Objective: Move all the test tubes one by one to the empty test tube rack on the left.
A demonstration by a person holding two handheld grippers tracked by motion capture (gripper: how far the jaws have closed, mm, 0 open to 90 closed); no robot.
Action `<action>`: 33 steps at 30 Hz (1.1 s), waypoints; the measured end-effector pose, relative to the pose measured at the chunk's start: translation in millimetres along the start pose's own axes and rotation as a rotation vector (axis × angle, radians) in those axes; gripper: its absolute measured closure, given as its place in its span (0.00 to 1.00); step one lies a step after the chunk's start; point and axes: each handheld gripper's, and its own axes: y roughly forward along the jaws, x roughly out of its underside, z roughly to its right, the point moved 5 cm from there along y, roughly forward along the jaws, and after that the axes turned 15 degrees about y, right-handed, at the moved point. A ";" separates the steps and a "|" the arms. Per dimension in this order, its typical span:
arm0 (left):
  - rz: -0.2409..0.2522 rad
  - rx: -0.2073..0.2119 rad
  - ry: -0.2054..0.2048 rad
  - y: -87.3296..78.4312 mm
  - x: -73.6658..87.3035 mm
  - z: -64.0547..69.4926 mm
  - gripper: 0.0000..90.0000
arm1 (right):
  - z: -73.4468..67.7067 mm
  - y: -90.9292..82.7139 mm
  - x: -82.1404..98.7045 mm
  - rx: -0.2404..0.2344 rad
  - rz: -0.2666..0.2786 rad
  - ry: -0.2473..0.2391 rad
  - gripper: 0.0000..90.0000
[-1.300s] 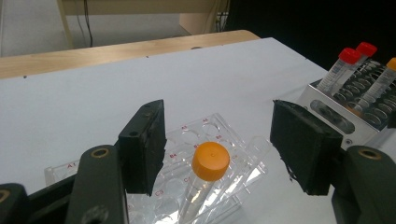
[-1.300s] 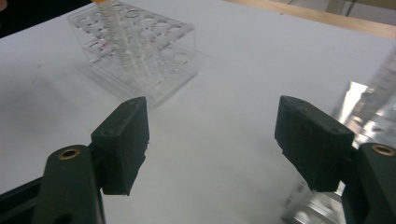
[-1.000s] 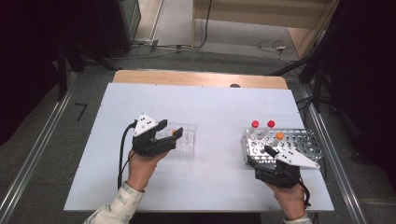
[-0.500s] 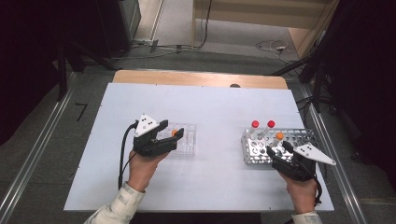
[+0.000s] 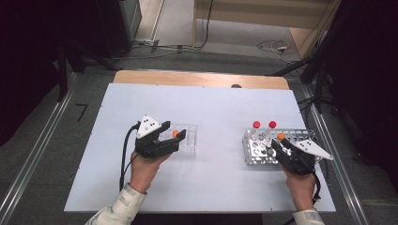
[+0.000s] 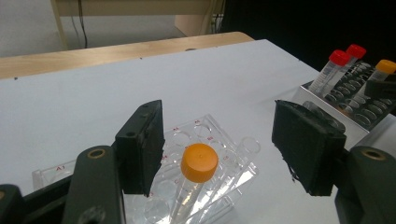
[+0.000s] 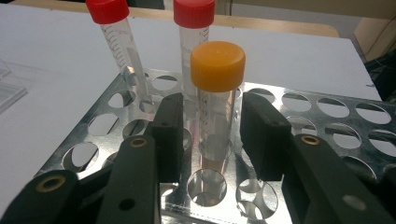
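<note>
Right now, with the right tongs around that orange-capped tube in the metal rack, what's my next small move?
Probably close the right tongs on the orange-capped tube: it stands upright in the metal rack, centred between the pads, with gaps on both sides.

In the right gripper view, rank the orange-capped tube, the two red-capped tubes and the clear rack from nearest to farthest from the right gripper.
1. Orange-capped tube, between the right gripper's jaws.
2. Right red-capped tube, just behind the orange one.
3. Left red-capped tube, farther back and to the left in the metal rack.
4. Clear rack, off at the left edge.
</note>
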 end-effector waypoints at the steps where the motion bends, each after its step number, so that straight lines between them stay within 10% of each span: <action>1: 0.001 0.001 -0.001 -0.1 -0.2 0.3 0.38 | 0.4 0.7 0.2 0.001 0.000 -0.003 0.70; 22: -0.004 -0.013 -0.002 -1.0 -2.5 0.2 0.30 | -7.0 -35.1 -35.0 -0.035 0.114 0.023 0.79; 33: -0.002 -0.011 0.000 -2.6 -4.0 0.6 0.29 | -36.5 -46.3 -42.8 -0.118 0.114 -0.013 0.79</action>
